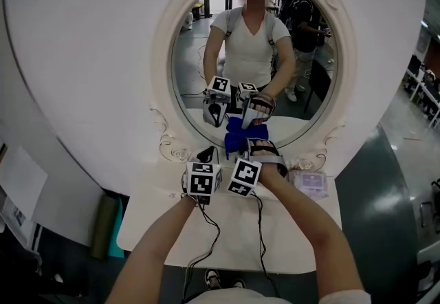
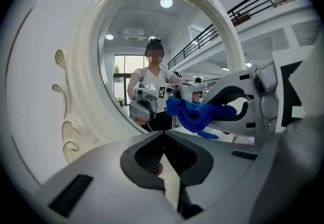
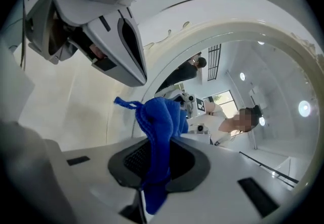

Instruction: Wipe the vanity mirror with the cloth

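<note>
Between the jaws of the right gripper [image 3: 158, 143], a bunched blue cloth [image 3: 161, 119] is clamped. Its folds rise past the jaw tips and one loose end hangs back toward the camera. Just ahead of this gripper stands the oval vanity mirror [image 1: 189, 69], with the cloth at the lower part of the glass; whether cloth and glass touch cannot be told. Immediately left of the right gripper, the left gripper [image 2: 162, 136] has its jaws closed tip to tip with nothing between them, facing the mirror's ornate white frame [image 2: 86, 66]. Both grippers are over the white desk [image 1: 302, 227]. To the right of the right gripper, a small pale packet [image 1: 309, 182] lies at the mirror's base; its contents cannot be made out. Cables [image 1: 208, 227] trail back from the grippers across the desk.
</note>
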`<state>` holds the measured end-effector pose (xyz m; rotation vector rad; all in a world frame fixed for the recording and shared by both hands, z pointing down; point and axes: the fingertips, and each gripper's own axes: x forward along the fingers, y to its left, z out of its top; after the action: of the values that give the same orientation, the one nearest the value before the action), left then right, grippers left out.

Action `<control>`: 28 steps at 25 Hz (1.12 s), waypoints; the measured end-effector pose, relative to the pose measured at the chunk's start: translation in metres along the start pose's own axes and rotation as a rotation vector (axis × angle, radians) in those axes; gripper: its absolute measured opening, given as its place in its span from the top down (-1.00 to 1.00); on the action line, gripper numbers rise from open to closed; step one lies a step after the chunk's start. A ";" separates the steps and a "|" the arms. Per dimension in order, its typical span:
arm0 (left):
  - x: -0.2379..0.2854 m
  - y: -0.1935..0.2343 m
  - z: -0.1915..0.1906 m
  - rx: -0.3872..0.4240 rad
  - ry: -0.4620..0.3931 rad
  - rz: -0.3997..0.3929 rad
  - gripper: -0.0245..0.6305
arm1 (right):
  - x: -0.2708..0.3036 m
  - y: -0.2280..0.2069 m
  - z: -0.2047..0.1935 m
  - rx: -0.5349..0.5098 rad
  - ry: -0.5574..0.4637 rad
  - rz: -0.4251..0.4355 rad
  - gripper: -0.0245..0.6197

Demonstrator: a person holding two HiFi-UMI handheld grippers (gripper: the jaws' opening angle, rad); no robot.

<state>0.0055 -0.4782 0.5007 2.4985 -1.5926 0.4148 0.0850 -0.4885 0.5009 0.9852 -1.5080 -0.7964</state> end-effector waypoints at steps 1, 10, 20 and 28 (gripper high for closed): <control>0.000 0.000 -0.004 -0.002 0.004 0.000 0.91 | 0.002 0.006 0.000 0.008 0.000 0.012 0.72; -0.004 -0.002 -0.028 -0.017 0.038 -0.005 0.92 | 0.016 0.050 0.007 0.033 0.001 0.143 0.72; -0.004 0.002 -0.044 0.020 0.062 0.000 0.91 | 0.023 0.067 0.003 0.051 0.013 0.190 0.72; -0.006 0.008 0.027 0.104 -0.036 0.016 0.91 | -0.019 -0.010 0.004 -0.004 -0.055 0.122 0.72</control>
<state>-0.0006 -0.4835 0.4729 2.5846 -1.6460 0.4684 0.0832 -0.4755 0.4832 0.8655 -1.5974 -0.7449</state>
